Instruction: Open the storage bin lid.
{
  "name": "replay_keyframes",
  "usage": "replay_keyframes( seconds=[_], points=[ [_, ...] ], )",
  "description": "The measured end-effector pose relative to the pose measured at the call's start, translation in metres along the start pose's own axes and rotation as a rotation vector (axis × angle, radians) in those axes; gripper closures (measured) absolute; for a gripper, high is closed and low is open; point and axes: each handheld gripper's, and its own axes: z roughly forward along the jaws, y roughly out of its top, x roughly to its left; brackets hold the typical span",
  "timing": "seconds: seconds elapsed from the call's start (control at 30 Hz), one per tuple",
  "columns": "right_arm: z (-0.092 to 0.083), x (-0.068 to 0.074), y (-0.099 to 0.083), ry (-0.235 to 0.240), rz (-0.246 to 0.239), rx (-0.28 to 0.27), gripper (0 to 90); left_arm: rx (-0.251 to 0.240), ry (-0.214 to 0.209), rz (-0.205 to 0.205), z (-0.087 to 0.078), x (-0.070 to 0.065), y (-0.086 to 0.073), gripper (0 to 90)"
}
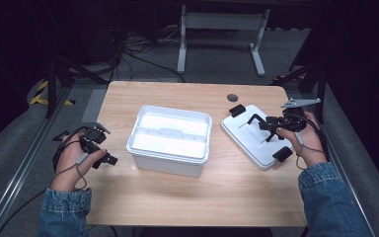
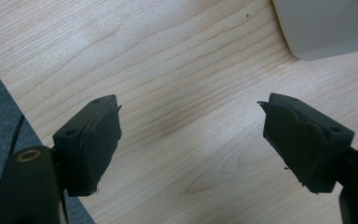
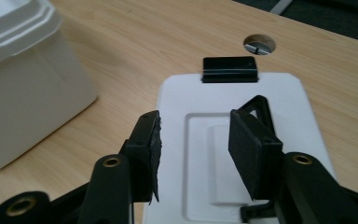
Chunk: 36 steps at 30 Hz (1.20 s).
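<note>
Table: box at centre; lid flat to its right, well apart; cable hole behind lid, near far edge

A pale wooden worktop with rounded corners is set in the middle of a dim room, and a small round cable hole is cut near its far right corner. The worktop is lit from above, while the surroundings are left in deep shadow. Grey carpeted floor is seen beyond the far edge, where loose black cables are strewn. Farther back, the white metal legs of a frame are planted on that floor. Dark metal rails are run along both sides of the worktop, and yellow-and-black hazard tape is stuck to the floor at the left.
</note>
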Motion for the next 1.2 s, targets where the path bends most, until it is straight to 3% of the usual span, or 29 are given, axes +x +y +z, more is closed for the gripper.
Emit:
replay_keyframes(
  seconds=[0.13, 0.17, 0.3, 0.57, 0.93, 1.2],
  points=[
    [-0.006, 0.016, 0.0, 0.022, -0.03, 0.006, 53.8, -0.005, 0.005, 0.005, -0.001, 0.0, 0.001, 19.7],
    [-0.009, 0.027, 0.0, 0.043, -0.044, 0.007, 53.4, -0.002, -0.001, 0.004, 0.0, 0.0, 0.001, 19.7],
    [-0.012, 0.047, -0.001, 0.071, -0.093, 0.021, 52.9, -0.001, 0.001, 0.001, 0.001, 0.0, -0.001, 19.7],
    [-0.011, 0.073, -0.009, 0.114, -0.142, 0.039, 52.1, -0.004, 0.0, 0.004, 0.0, 0.0, -0.002, 19.7],
    [0.003, 0.096, -0.029, 0.15, -0.17, 0.07, 50.5, -0.002, 0.004, 0.009, 0.0, -0.001, -0.001, 19.7],
    [0.026, 0.097, -0.057, 0.167, -0.148, 0.089, 50.4, -0.001, 0.002, 0.013, 0.0, -0.002, 0.0, 19.7]
  ],
)
